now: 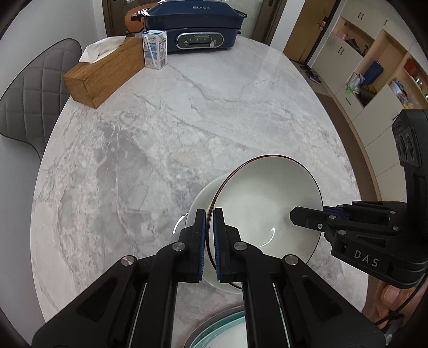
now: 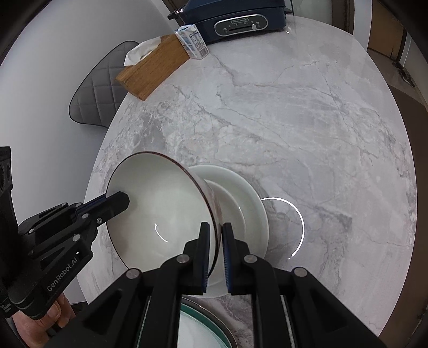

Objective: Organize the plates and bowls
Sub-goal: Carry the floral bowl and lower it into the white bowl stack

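A white bowl with a dark brown rim hangs tilted above the marble table, held from both sides. My left gripper is shut on its left rim. On the opposite rim my right gripper is shut as well. Just below and beside the bowl a white plate rests on the table, partly hidden by the bowl. A green-rimmed plate lies at the near edge, mostly hidden behind the gripper arms.
At the far side of the marble table stand a wooden tissue box, a small milk carton and a dark blue electric grill. A grey quilted chair is at the left; open shelves line the right wall.
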The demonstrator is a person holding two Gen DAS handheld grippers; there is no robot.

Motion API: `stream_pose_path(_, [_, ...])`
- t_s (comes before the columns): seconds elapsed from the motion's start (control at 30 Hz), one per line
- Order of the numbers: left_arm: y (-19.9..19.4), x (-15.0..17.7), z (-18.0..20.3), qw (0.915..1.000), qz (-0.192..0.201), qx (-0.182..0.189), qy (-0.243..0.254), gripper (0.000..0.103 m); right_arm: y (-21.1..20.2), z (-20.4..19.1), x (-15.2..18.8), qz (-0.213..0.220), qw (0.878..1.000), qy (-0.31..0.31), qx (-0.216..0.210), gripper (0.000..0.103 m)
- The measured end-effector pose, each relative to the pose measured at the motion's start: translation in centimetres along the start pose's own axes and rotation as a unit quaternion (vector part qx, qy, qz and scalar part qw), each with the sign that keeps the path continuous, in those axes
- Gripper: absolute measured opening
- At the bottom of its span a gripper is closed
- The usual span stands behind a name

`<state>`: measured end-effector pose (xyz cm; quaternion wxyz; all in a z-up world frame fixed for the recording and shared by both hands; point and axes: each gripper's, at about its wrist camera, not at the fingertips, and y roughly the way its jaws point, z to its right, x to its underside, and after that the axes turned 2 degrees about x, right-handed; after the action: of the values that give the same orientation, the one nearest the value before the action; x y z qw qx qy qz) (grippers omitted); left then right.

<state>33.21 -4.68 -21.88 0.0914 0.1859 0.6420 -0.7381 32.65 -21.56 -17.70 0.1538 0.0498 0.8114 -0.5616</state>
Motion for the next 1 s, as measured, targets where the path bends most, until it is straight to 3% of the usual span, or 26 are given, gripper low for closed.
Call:
stream_pose_path(0.23, [2.4,1.5,0.3,0.9998,-0.016,-0.010,0.005,0.004,1.2,0.5,1.2,-0.008,1.000,0.010,0.013,0.011])
stream_pose_path(0.73, [4.9,0.7,0.3,0.9992,-0.020,-0.034,0.009,0.006,2.4,0.4,0.3,-0.010,0.999,-0.007,0.051,0.010])
stream_pose_path(1.0, [5.2,0.8,0.1,0.9991,-0.023,-0.035,-0.003,0.011,2.2,-0.1,0.2,-0.008,0.998,-0.010,0.062,0.017])
